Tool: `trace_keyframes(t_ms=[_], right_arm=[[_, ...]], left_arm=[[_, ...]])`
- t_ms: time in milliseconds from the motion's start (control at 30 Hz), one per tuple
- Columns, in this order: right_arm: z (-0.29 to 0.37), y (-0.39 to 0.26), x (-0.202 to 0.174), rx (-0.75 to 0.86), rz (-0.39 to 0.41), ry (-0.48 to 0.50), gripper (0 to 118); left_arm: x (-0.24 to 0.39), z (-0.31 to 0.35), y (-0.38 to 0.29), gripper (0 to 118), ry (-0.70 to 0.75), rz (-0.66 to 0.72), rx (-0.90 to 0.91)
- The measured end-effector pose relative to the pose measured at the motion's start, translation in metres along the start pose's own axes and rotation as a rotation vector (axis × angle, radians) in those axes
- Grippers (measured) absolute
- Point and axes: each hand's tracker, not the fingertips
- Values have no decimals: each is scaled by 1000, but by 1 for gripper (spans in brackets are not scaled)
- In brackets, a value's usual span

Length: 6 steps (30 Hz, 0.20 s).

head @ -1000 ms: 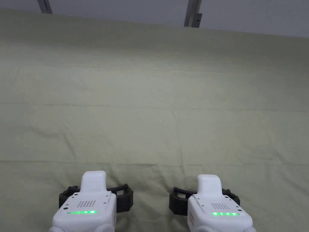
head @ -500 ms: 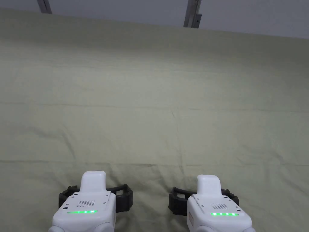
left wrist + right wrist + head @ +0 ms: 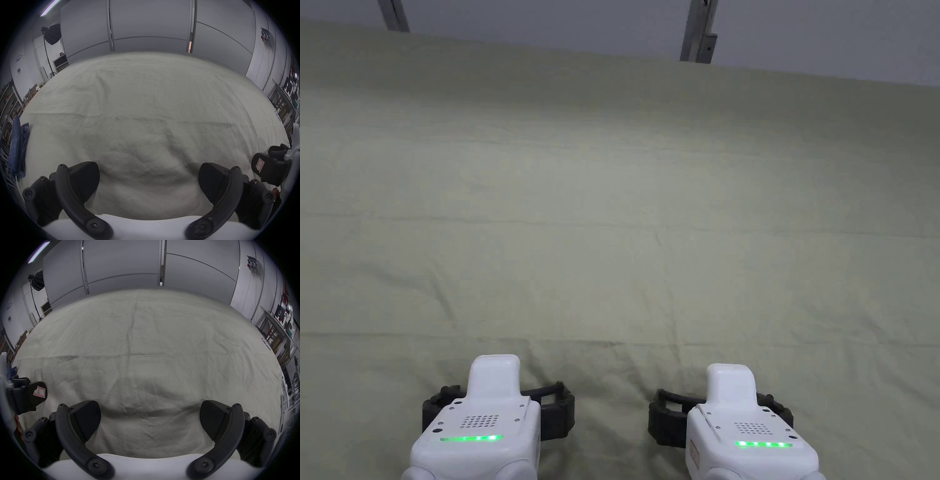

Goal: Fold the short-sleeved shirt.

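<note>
Both grippers parked at the near edge of the sheet-covered table point(image 3: 625, 187): left gripper point(image 3: 148, 181) and right gripper point(image 3: 150, 421) jaws wide, empty. Dark blue cloth point(image 3: 18, 146) bunched at the left edge, probably the shirt. Folding not begun; next: fetch it, spread it flat.

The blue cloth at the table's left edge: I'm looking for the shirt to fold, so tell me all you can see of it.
The blue cloth is dark blue, soft and bunched, with deep folds. In the left gripper view it hangs in a crumpled heap over the left edge of the pale green sheet that covers the table. No sleeve or collar can be made out, so I cannot tell whether it is the shirt. Nothing grips it.
</note>
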Motion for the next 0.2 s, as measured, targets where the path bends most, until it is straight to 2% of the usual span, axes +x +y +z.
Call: trace_keyframes(t_ms=[200], right_arm=[[0, 0, 0, 0, 0, 0, 118]], left_arm=[[0, 0, 0, 118, -1, 0, 1]])
